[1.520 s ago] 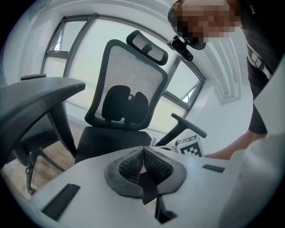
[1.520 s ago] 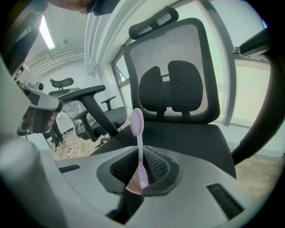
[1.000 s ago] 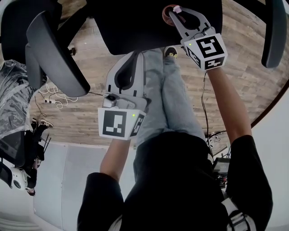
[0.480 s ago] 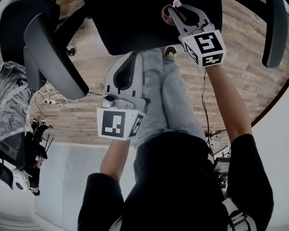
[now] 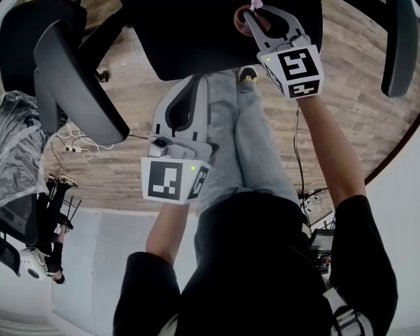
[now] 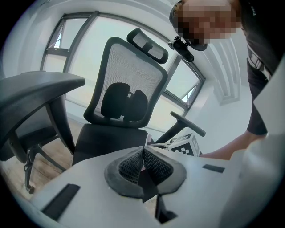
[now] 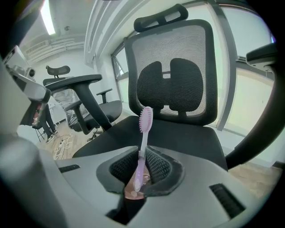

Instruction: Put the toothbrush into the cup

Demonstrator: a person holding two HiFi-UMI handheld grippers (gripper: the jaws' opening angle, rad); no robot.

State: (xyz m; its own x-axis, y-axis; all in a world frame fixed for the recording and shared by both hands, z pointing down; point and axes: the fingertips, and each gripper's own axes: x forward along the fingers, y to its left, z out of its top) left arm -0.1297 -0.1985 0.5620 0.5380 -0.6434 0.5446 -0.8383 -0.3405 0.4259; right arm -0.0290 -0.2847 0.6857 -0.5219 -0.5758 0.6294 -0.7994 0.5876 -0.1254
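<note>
1. Left hand-held gripper: smooth grey plastic shell. Its jaws are closed on each other, ribbed black pads meeting, with nothing between them. It hangs by the person's jeans leg, placed as it was a second ago.
2. Right hand-held gripper: clamped on the toothbrush, low on the handle. In the head view it has edged slightly farther out, toward the top of the picture, than a second ago.
3. Toothbrush: slim lilac-pink plastic, upright, with the bristle head well above the jaws. The lower end of the handle shows against the mouth of the cup.
4. Cup: round, reddish-brown rim, directly under the right jaws. It stands on the black chair seat.
5. Beyond the seat is a mesh backrest with two dark lumbar pads.
6. Wood-plank floor: pale and grained.
</note>
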